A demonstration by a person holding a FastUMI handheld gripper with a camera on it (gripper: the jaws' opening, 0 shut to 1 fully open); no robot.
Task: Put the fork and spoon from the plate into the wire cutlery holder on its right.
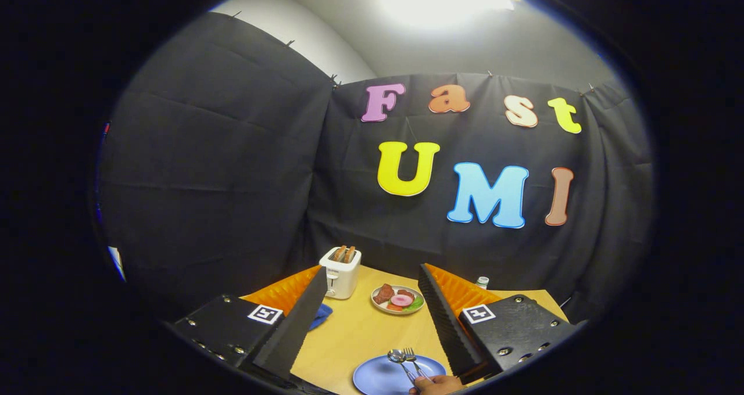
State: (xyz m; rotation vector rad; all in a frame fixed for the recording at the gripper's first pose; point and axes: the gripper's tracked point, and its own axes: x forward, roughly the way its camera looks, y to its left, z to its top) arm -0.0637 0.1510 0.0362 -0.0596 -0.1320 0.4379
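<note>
Between the spread fingers of the gripper (pixel 372 319) ran bare wooden table (pixel 354 331), with nothing held. Left to right: a white toaster (pixel 340 272) with bread in its slots, a small plate of food (pixel 398 300), and a hand (pixel 437 385) at the near edge. The spoon (pixel 398 359) and fork (pixel 414 360) lay side by side on the blue plate (pixel 378 376) — below the fingertips, handles toward that hand, bowl and tines pointing away. The wire holder's place — I could not tell.

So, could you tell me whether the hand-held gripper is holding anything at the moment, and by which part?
Nothing: the hand-held gripper is open. A person's hand touches the fork and spoon handles.
</note>
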